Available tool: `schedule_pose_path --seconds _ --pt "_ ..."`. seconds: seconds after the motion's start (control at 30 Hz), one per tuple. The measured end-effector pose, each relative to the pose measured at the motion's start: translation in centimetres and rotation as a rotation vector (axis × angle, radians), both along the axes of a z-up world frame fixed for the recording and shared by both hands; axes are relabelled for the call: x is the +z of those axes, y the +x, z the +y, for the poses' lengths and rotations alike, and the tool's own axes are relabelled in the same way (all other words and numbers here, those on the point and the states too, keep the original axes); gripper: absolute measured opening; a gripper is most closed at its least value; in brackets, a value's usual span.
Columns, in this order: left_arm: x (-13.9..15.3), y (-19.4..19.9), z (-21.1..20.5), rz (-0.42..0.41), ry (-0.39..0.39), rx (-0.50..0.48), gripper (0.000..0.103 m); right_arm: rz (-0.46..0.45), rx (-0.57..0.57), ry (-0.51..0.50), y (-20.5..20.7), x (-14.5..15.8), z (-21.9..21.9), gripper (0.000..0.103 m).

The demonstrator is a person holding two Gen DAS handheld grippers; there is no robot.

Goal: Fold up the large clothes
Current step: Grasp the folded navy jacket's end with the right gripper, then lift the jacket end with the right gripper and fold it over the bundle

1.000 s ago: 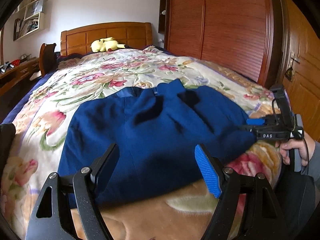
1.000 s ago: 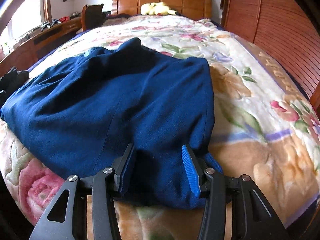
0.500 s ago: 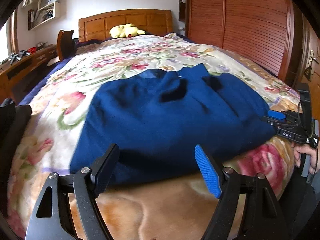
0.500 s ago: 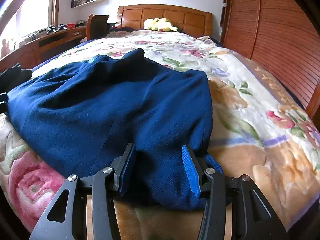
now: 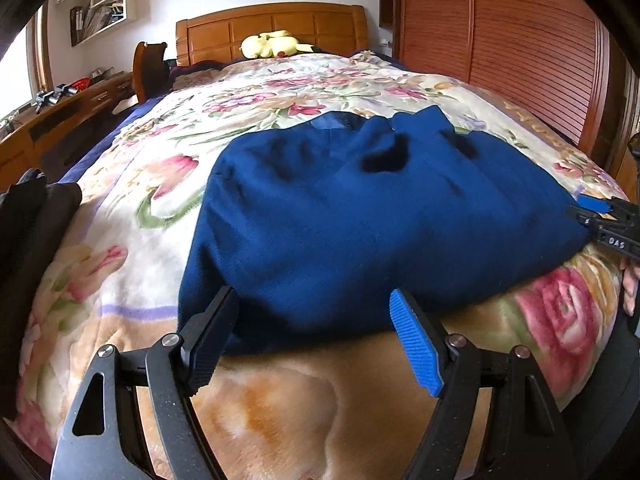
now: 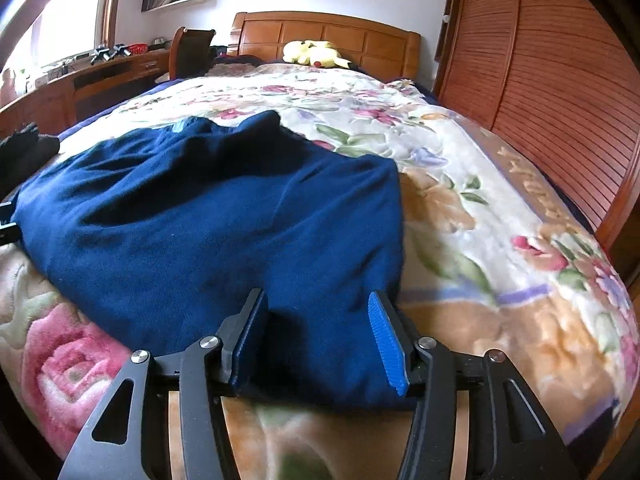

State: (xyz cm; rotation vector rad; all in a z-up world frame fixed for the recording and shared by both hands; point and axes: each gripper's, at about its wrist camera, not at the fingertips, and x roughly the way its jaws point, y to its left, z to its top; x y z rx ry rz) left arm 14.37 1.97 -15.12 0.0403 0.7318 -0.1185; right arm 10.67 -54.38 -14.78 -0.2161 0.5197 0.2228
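A large dark blue garment (image 5: 380, 216) lies spread on the floral bedspread (image 5: 168, 176) near the foot of the bed. It also shows in the right wrist view (image 6: 224, 216). My left gripper (image 5: 316, 344) is open, its fingers straddling the garment's near left corner edge. My right gripper (image 6: 320, 340) is open with the garment's near right corner lying between its fingers. The right gripper also shows at the right edge of the left wrist view (image 5: 608, 224), at the garment's right corner.
A yellow plush toy (image 5: 272, 44) lies by the wooden headboard (image 5: 272, 28). A wooden slatted wardrobe (image 5: 520, 40) runs along the right side. A desk (image 5: 60, 120) and chair stand at the left. Dark clothing (image 5: 32, 220) lies at the bed's left edge.
My left gripper has swung left and closer to the garment's near left corner. My right gripper has stayed at the right corner, open about as before.
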Motion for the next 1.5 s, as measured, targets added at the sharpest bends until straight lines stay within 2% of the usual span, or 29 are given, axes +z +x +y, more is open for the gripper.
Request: schedule_pose_path --seconds 0.13,0.23,0.4,0.6,0.97,1.03,1.07,1.1,1.2,1.33,1.5 --pt "-0.1 -0.7 0.5 -0.006 -0.014 0.008 0.079 0.044 -0.015 -0.047 0.5 -0.3 -1.2 0.066" --pt "0.0 -1.0 0.6 -0.01 -0.027 0.007 0.078 0.137 0.018 0.055 1.6 -0.8 -2.5 0.067" --pt "0.4 -1.7 0.7 -0.017 -0.039 0.001 0.078 0.191 0.053 0.153 2.7 -1.0 -3.7 0.067" --pt "0.6 -2.3 0.9 -0.03 -0.05 -0.001 0.079 0.24 0.127 0.223 3.5 -1.4 -4.4 0.051" --pt "1.4 -3.1 1.5 -0.062 -0.077 0.0 0.078 0.245 0.137 0.231 3.2 -1.8 -4.8 0.048" --pt "1.5 -3.2 1.8 -0.066 -0.077 0.003 0.078 0.251 0.153 0.264 3.2 -1.7 -4.9 0.036" --pt "1.6 -3.3 1.9 -0.069 -0.077 0.003 0.078 0.24 0.156 0.284 3.0 -1.4 -5.1 0.025" --pt "1.7 -3.4 2.0 -0.073 -0.076 0.005 0.078 0.209 0.154 0.303 2.6 -0.8 -5.2 0.019" --pt "2.0 -3.8 2.5 -0.084 -0.078 0.011 0.078 0.126 0.17 0.277 1.6 1.6 -4.3 0.017" --pt "2.3 -4.4 3.4 -0.098 -0.089 0.023 0.078 0.062 0.221 0.29 1.1 5.3 -2.8 0.016" --pt "2.9 -5.4 5.1 -0.109 -0.085 0.04 0.079 -0.005 0.308 0.255 0.9 9.4 1.6 0.016"
